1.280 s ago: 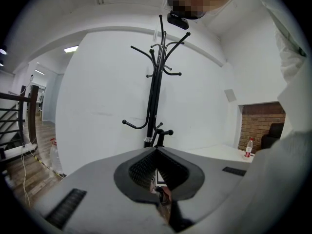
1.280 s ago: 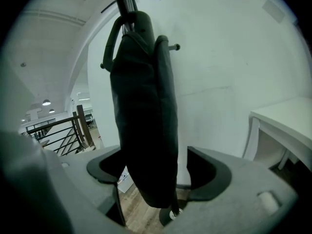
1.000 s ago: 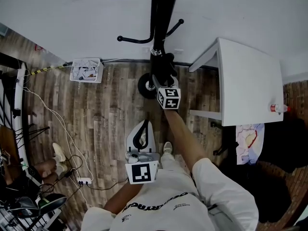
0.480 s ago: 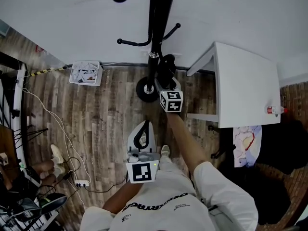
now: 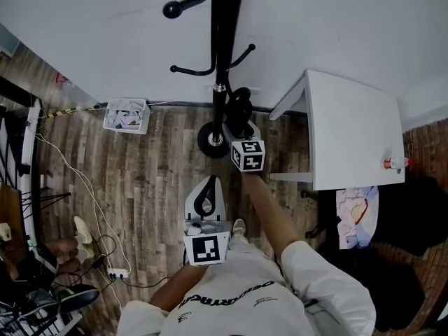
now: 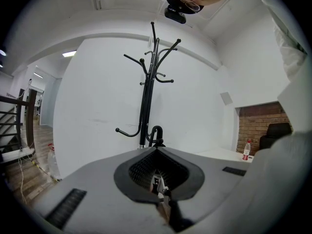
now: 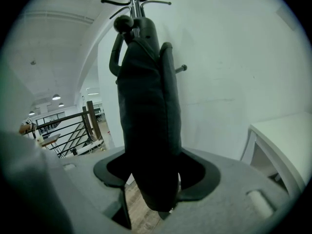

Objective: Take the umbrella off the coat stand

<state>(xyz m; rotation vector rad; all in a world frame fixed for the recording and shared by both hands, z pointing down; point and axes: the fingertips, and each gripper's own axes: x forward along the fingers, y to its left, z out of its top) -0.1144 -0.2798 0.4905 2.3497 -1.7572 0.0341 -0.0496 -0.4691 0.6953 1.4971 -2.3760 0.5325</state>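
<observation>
Your right gripper (image 5: 240, 126) pinches the folded umbrella (image 7: 148, 130) in the upper centre of the head view, and the umbrella's curved handle is up at a peg of the stand (image 5: 222, 40). Your left gripper (image 5: 207, 187) sits below it at centre frame. Its jaws are pressed together on nothing.

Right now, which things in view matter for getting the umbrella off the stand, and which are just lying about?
In the job: umbrella, coat stand, right claw closed on the umbrella.

Lying about: white table, bottle, white basket. The left claw is idle and empty.
</observation>
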